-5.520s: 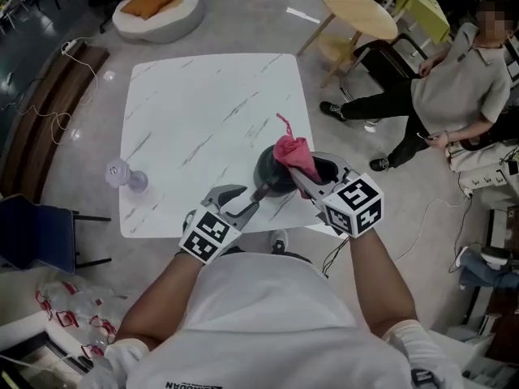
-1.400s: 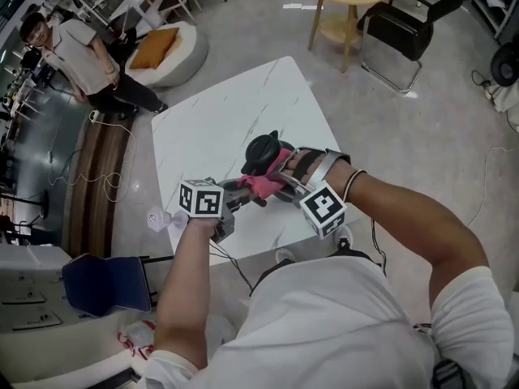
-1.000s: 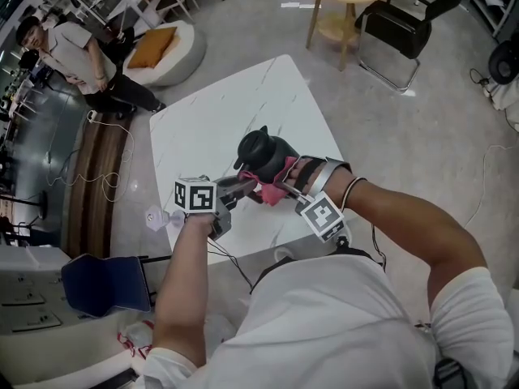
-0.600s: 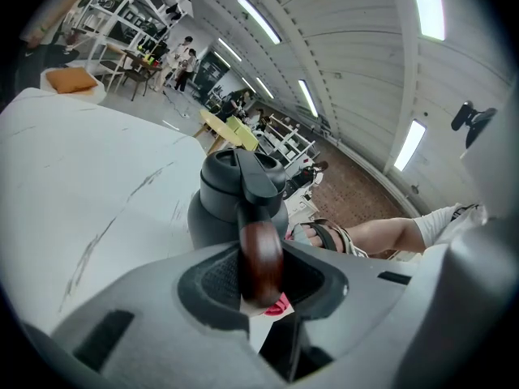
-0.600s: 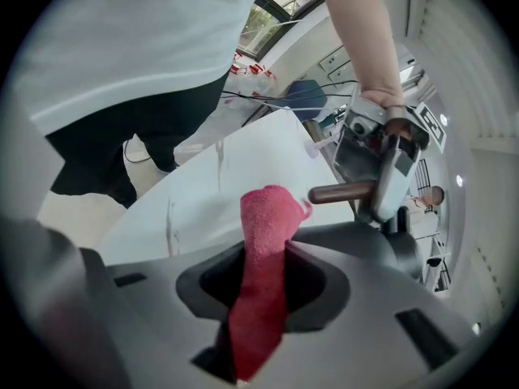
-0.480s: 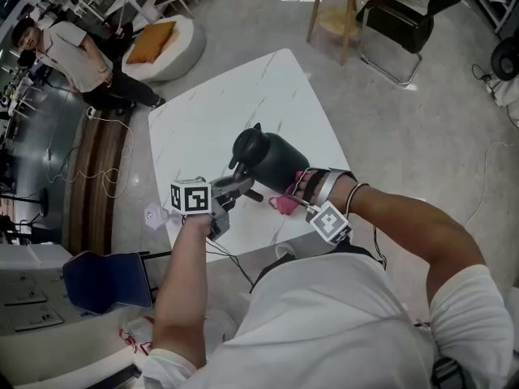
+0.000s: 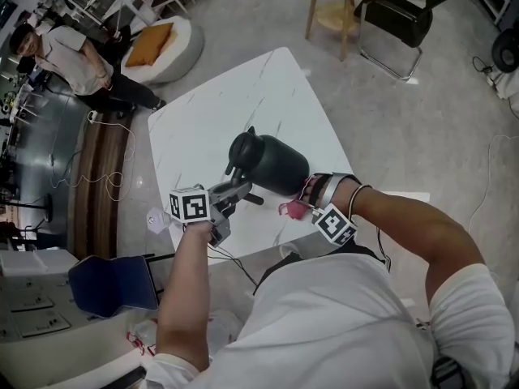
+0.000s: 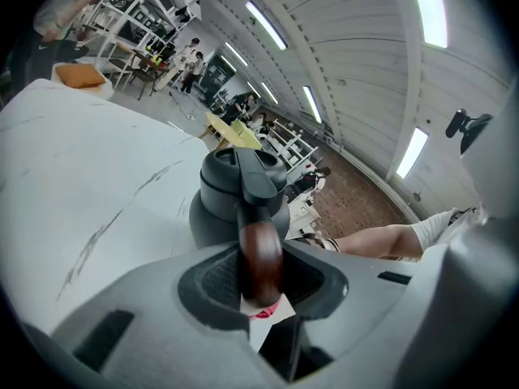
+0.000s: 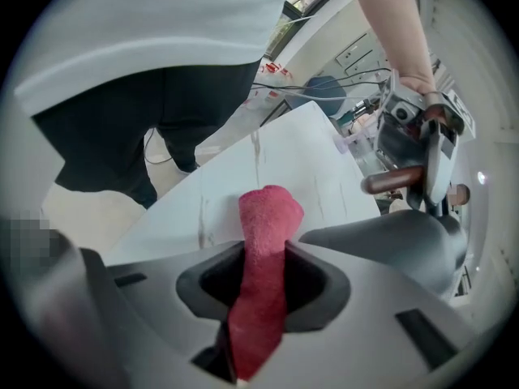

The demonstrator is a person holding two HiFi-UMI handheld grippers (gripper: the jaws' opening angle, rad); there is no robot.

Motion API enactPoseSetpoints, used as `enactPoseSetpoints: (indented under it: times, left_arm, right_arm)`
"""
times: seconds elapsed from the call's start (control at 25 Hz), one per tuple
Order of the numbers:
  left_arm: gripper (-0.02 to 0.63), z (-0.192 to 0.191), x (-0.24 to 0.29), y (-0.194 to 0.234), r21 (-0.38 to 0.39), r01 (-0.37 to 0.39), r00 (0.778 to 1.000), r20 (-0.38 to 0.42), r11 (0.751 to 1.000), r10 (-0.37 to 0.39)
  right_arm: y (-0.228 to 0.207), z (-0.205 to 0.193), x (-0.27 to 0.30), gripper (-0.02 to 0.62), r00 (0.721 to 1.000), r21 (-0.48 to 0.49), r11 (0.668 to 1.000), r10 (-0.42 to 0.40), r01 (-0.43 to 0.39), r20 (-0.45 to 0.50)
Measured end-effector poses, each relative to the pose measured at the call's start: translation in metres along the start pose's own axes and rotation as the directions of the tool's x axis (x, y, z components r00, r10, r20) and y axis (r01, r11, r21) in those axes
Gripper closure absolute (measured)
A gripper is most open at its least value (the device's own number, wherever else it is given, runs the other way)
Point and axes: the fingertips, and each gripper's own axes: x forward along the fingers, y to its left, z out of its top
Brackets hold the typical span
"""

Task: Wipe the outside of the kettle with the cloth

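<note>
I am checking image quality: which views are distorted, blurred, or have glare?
Head view: sharp, evenly lit, table edges bowed. Left gripper view: strong fisheye, dark corners, ceiling lights overexposed, kettle handle near and soft. Right gripper view: same fisheye, cloth clear, kettle beside it soft.

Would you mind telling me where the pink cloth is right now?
In the head view, the pink cloth is clamped in the right gripper at centre, just below the tilted kettle, which the left gripper holds by its handle.
</note>
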Motion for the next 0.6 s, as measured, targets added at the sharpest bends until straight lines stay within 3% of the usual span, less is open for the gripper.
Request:
enactPoseSetpoints:
  times: [0.12,0.16,0.24,0.32,0.44,0.6]
  left_arm:
    - [0.505,-0.004,0.000,-0.002,0.011,-0.013,0.999,0.036,1.000,0.013]
    - [0.505,-0.006,0.000,-0.003,0.013,-0.019,0.998,0.052,1.000,0.018]
    - [0.505,-0.012,-0.003,-0.001,0.017,-0.032,0.996,0.083,0.999,0.030]
    - [0.506,-0.018,-0.008,0.003,0.024,-0.049,0.993,0.108,0.999,0.046]
    - [0.508,-0.028,-0.013,0.007,0.040,-0.075,0.989,0.129,0.996,0.069]
    - [0.509,-0.041,-0.017,0.009,0.065,-0.113,0.983,0.152,0.991,0.102]
  right_arm:
    - [-0.012,0.002,-0.021,0.476,0.997,0.182,0.983,-0.036,0.024,0.063]
    - [-0.021,0.003,-0.031,0.476,0.994,0.278,0.960,-0.065,0.037,0.092]
    - [-0.042,0.002,-0.054,0.474,0.979,0.479,0.876,-0.140,0.052,0.149]
    - [-0.063,0.000,-0.076,0.474,0.957,0.650,0.759,-0.212,0.034,0.198]
    - [-0.088,-0.002,-0.104,0.472,0.918,0.831,0.552,-0.291,-0.069,0.269]
    - [-0.126,-0.010,-0.131,0.472,0.834,0.947,0.201,-0.452,-0.251,0.317]
